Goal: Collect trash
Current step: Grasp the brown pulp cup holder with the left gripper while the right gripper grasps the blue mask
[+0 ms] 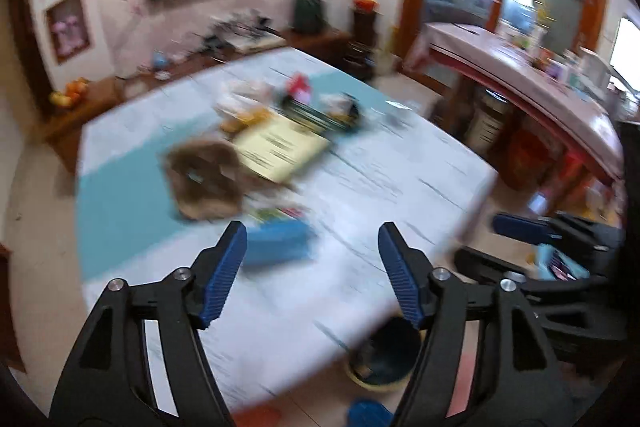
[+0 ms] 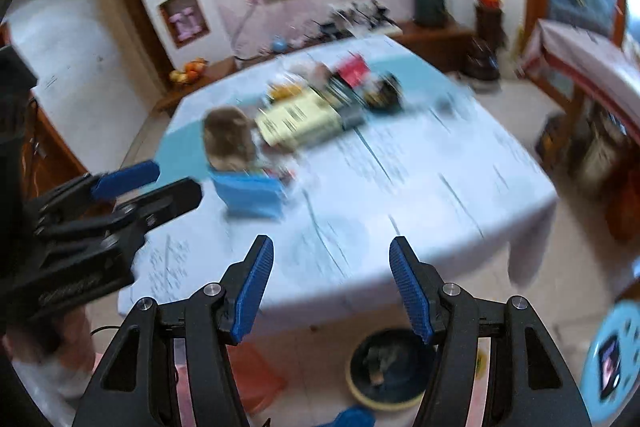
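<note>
Both views are blurred by motion. My left gripper [image 1: 312, 243] is open and empty above the near part of the table [image 1: 380, 187]. My right gripper [image 2: 332, 255] is open and empty above the table's [image 2: 440, 187] front edge. On the table lie a crumpled brown paper bag [image 1: 204, 179] [image 2: 228, 139], a blue box [image 1: 276, 241] [image 2: 252, 195], a yellow sheet [image 1: 280, 151] [image 2: 300, 119] and a heap of wrappers and packets [image 1: 304, 99] [image 2: 352, 83]. A bin with a dark liner [image 1: 384, 359] [image 2: 390, 367] stands on the floor under the front edge, with some scraps in it.
A low wooden TV bench [image 1: 100, 99] runs behind the table, with fruit [image 2: 188, 69] on it. A covered side table [image 1: 520, 67] stands at the right. A light blue stool [image 2: 612, 355] is at the far right. A red stool [image 2: 256, 375] stands under the table.
</note>
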`<state>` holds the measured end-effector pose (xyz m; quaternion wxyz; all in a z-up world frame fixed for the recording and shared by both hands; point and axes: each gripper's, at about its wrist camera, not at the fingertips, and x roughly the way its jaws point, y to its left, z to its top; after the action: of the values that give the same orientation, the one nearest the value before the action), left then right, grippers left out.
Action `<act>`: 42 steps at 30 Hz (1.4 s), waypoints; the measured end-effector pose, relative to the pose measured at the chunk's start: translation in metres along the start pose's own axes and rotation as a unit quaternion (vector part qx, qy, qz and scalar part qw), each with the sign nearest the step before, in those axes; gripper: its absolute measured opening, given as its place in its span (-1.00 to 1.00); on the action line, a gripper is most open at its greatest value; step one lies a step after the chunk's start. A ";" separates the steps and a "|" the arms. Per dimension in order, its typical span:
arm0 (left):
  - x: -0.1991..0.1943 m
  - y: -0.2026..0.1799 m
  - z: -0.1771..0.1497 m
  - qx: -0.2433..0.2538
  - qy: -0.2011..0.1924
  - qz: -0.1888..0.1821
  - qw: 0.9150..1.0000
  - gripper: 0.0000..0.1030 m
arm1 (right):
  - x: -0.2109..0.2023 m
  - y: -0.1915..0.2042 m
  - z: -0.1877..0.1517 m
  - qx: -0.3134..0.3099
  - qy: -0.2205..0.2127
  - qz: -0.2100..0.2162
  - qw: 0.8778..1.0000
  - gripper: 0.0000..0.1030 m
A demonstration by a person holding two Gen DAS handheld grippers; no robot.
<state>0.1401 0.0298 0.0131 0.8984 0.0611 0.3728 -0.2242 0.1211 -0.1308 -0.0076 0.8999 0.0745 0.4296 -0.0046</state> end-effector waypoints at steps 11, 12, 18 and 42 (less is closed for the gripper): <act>0.074 0.144 0.025 -0.105 0.056 0.021 0.993 0.28 | 0.062 0.071 0.067 -0.121 0.013 0.026 0.992 0.19; 0.082 0.154 0.023 -0.113 0.061 0.022 0.991 0.28 | 0.072 0.077 0.067 -0.134 0.019 0.029 0.990 0.19; 0.126 0.186 0.012 -0.146 0.083 0.020 0.986 0.28 | 0.132 0.098 0.062 -0.200 0.057 0.045 0.977 0.19; 0.227 0.210 -0.007 -0.275 0.108 -0.068 0.953 -0.15 | 0.234 0.117 0.048 -0.329 0.117 0.095 0.932 -0.79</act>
<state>0.3711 0.1379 -0.1625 0.8177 -0.1899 0.5177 -0.1652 0.3149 -0.0088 -0.1439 0.8135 -0.1854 0.5003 0.2314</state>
